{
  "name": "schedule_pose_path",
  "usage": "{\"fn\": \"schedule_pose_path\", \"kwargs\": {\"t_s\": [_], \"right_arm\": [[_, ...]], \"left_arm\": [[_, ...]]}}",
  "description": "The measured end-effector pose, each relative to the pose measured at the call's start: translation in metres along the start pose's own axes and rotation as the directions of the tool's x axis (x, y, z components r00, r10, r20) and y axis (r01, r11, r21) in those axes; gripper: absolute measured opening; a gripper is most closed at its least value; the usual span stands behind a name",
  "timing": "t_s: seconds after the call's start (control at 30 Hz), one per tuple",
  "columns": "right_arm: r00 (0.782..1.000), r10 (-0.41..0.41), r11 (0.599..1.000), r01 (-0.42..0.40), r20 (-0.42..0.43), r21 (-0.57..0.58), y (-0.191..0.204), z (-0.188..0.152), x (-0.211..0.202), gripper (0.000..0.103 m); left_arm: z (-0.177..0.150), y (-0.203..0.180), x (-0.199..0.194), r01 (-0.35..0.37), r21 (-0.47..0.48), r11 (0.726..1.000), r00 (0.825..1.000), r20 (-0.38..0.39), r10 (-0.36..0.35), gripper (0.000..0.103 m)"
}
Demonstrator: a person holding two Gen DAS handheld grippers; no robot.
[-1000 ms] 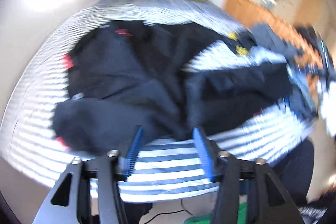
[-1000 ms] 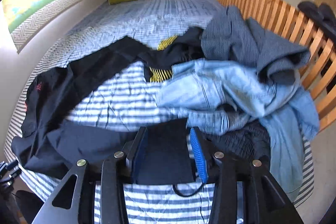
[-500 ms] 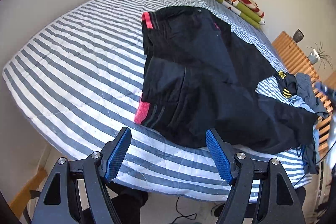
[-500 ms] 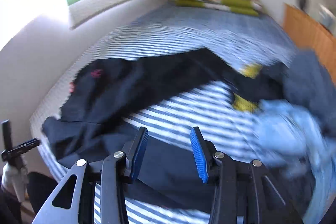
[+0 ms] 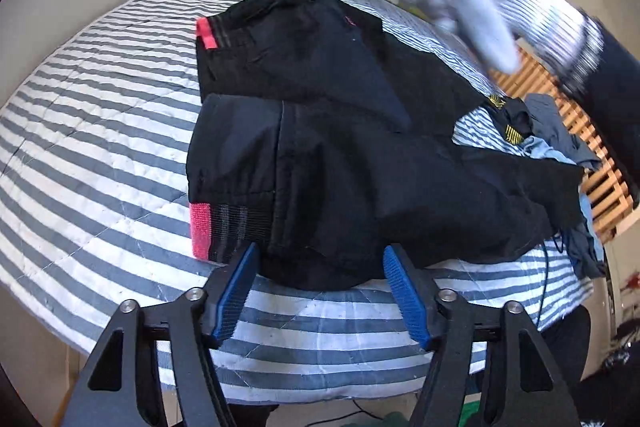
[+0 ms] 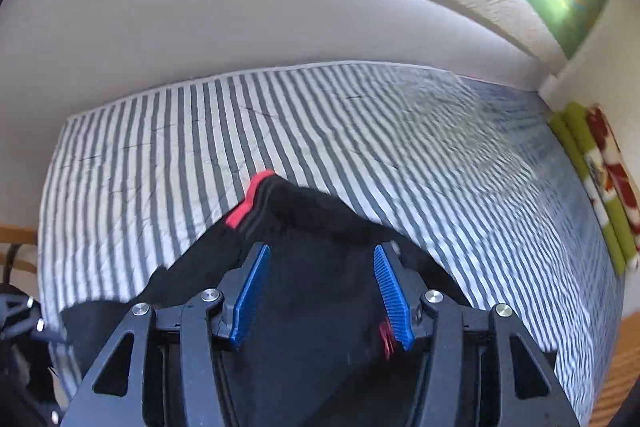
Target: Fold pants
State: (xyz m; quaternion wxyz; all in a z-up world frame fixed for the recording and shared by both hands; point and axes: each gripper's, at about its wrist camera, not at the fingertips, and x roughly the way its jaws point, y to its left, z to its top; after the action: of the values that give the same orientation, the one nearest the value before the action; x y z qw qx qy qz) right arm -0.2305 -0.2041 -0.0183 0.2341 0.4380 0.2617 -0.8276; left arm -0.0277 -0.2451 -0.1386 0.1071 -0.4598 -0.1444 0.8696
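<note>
Black pants [image 5: 344,147] are lying folded across the striped bedspread [image 5: 100,131], pink cuffs [image 5: 200,229] facing the wall side, legs trailing twd a clothes pile [image 5: 560,143] by the wooden slats [image 5: 600,187]. L gripper [image 5: 320,291] is hovering at the near edge of the pants, jaws having just been closing but standing apart w/ nothing pinched. R gripper [image 6: 318,291] is hanging over the black fabric, jaws having just been opening, apart, cloth under them, not clamped. A gloved hand [image 5: 480,15] is blurring past up top.
</note>
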Motion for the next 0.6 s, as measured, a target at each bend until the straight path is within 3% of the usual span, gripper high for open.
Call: {"fn": "schedule_pose_path", "kwargs": {"t_s": [0.13, 0.33, 0.43, 0.47, 0.5, 0.6], "right_arm": [[0.999, 0.026, 0.996, -0.029, -0.040, -0.084, 0.007, 0.025, 0.048, 0.051], [0.986, 0.110, 0.982, -0.128, -0.127, -0.140, 0.018, 0.023, 0.098, 0.055], [0.986, 0.094, 0.972, -0.120, -0.135, -0.203, 0.030, 0.013, 0.105, 0.055], [0.987, 0.072, 0.971, -0.102, -0.145, -0.215, 0.032, 0.010, 0.109, 0.046], [0.986, 0.048, 0.973, -0.082, -0.157, -0.218, 0.030, 0.008, 0.111, 0.019], [0.991, 0.060, 0.979, -0.082, -0.119, -0.186, 0.014, 0.017, 0.094, 0.009]], "left_arm": [[0.003, 0.010, 0.000, 0.031, -0.031, 0.999, 1.000, 0.000, -0.031, 0.047], [0.006, 0.024, -0.003, 0.050, -0.077, 0.996, 0.999, -0.001, -0.051, 0.048], [0.007, 0.029, -0.002, 0.047, -0.093, 0.995, 0.999, -0.004, -0.048, 0.048], [0.007, 0.030, -0.003, 0.042, -0.097, 0.994, 0.999, -0.005, -0.042, 0.048], [0.008, 0.031, -0.003, 0.035, -0.101, 0.994, 0.999, -0.006, -0.036, 0.048], [0.010, 0.039, -0.006, 0.007, -0.112, 0.994, 1.000, 0.003, -0.007, 0.054]]}}
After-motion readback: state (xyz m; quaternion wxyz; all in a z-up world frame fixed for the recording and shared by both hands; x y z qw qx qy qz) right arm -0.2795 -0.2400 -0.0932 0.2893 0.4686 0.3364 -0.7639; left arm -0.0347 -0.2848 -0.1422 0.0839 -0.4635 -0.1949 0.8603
